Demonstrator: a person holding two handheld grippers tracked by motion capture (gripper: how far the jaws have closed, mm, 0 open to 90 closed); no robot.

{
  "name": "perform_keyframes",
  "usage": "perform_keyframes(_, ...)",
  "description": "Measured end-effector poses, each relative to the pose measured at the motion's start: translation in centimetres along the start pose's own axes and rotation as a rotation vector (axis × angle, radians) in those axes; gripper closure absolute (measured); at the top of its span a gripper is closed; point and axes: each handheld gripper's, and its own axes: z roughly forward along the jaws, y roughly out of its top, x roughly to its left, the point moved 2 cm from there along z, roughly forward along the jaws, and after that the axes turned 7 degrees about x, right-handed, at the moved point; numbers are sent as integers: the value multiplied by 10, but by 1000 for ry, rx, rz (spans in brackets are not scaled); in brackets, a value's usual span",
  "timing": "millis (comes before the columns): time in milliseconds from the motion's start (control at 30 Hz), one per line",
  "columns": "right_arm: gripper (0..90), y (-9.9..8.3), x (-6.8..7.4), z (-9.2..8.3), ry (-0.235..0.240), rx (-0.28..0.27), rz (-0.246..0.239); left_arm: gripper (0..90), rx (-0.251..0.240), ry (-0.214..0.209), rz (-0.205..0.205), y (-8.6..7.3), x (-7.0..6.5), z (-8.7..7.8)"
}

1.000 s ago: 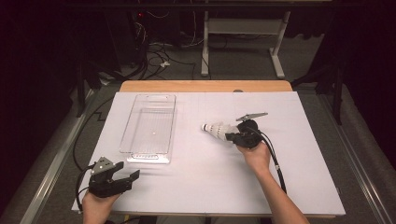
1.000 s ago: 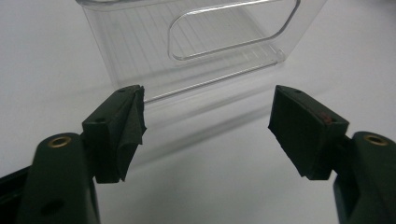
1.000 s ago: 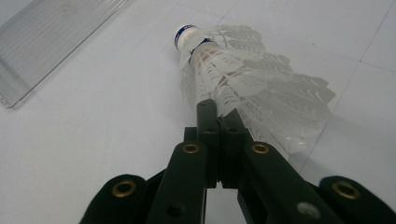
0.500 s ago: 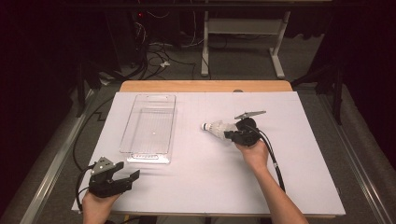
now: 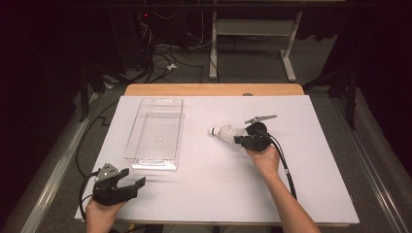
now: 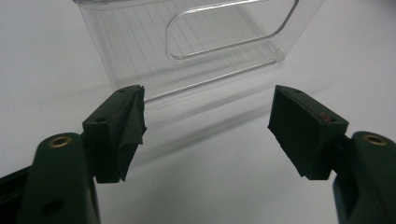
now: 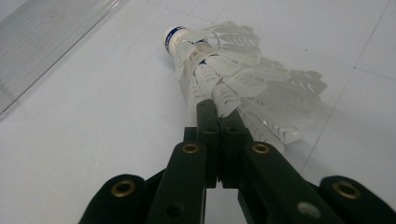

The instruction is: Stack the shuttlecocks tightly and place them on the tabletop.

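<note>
Shuttlecock lying on its side on the white table sheet, right of centre, cork end pointing toward the clear plastic bin and feather skirt turned toward the right gripper. Pinched at the feather edge by that gripper, jaws pressed nearly flat together on a few feathers, as seen close up in the right gripper view, with the white cork and its blue band farthest from the camera and the skirt fanning back over the jaw tips. Right hand reaching in from the bottom, forearm angled up and to the left, gripper held low and roughly level over the sheet, cable trailing back along the wrist. Left gripper resting near the front left corner of the sheet, well apart from the shuttlecock, jaws spread wide with nothing between them, left hand low at the table edge. Bin lying lengthwise left of centre, between the two grippers in the high view, its near end wall with the handle cut-out standing just beyond the open jaws in the left gripper view. Ribbed bin floor and a corner of the bin also visible at upper left in the right gripper view. Feather detail and the pinch itself plain from the right gripper camera alone; overall layout plain from above.
</note>
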Motion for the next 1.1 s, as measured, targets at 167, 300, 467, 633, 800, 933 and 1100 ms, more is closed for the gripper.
perform_keyframes(167, 900, 0, 0, 1, 1, 6, 5, 279, 1, 0, 2, 0, 0, 0)
perform_keyframes(300, 900, 0, -1, 2, 0, 7, 3, 280, -1, -2, 0, 0, 0, 0)
perform_keyframes(467, 899, -1, -1, 2, -1, 12, 3, 282, 1, -1, 1, 0, 0, 0)
perform_keyframes(633, 892, 0, -1, 3, -2, 17, 9, 283, 1, 0, 4, 0, -1, 0)
perform_keyframes(800, 869, -2, -3, 2, -5, 25, 13, 283, 2, 0, 2, 0, 0, 1)
perform_keyframes(933, 826, -2, -3, 0, -9, 22, 19, 283, 0, 3, 2, 0, 0, 0)
perform_keyframes(1100, 747, -3, -3, -2, -14, 24, 20, 283, 1, 3, 3, 0, -1, 0)
